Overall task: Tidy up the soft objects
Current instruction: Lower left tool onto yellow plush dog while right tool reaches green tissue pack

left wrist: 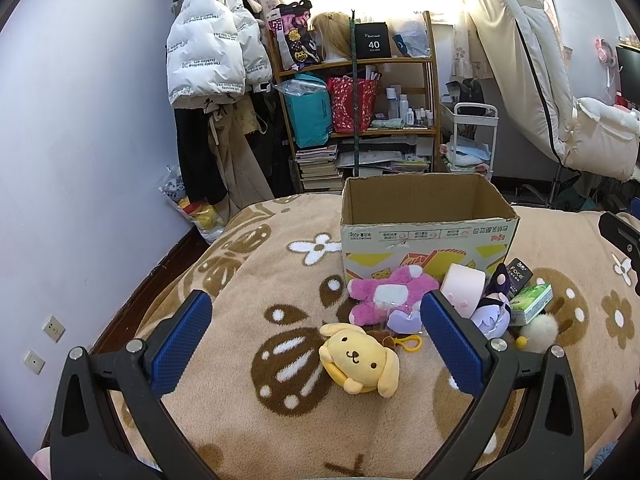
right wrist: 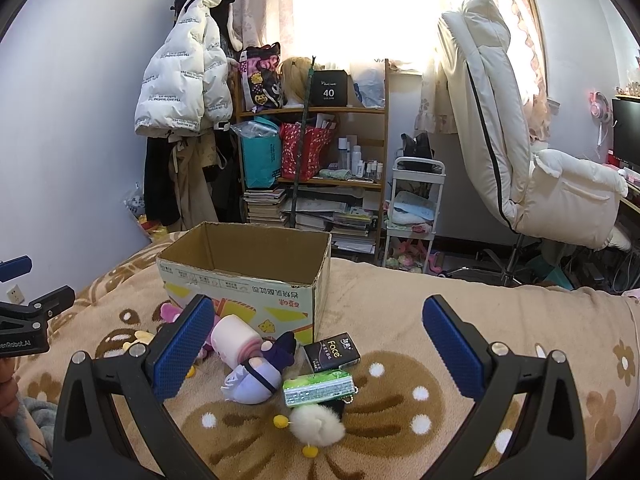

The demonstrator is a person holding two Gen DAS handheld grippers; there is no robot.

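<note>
An open cardboard box (left wrist: 428,236) stands on the bed; it also shows in the right wrist view (right wrist: 244,276). In front of it lie a yellow dog plush (left wrist: 360,358), a pink plush (left wrist: 390,290), a pink-white roll plush (right wrist: 236,338), a purple doll plush (right wrist: 258,374) and a white fluffy pompom (right wrist: 318,426). My left gripper (left wrist: 316,344) is open and empty, just short of the yellow dog. My right gripper (right wrist: 318,350) is open and empty, above the purple doll and the pompom.
A black "Face" tissue pack (right wrist: 331,352) and a green tissue pack (right wrist: 318,388) lie among the plushes on the brown flowered blanket (right wrist: 400,400). A cluttered shelf (left wrist: 360,120), a hanging white coat (left wrist: 212,40) and a white chair (right wrist: 520,152) stand beyond the bed.
</note>
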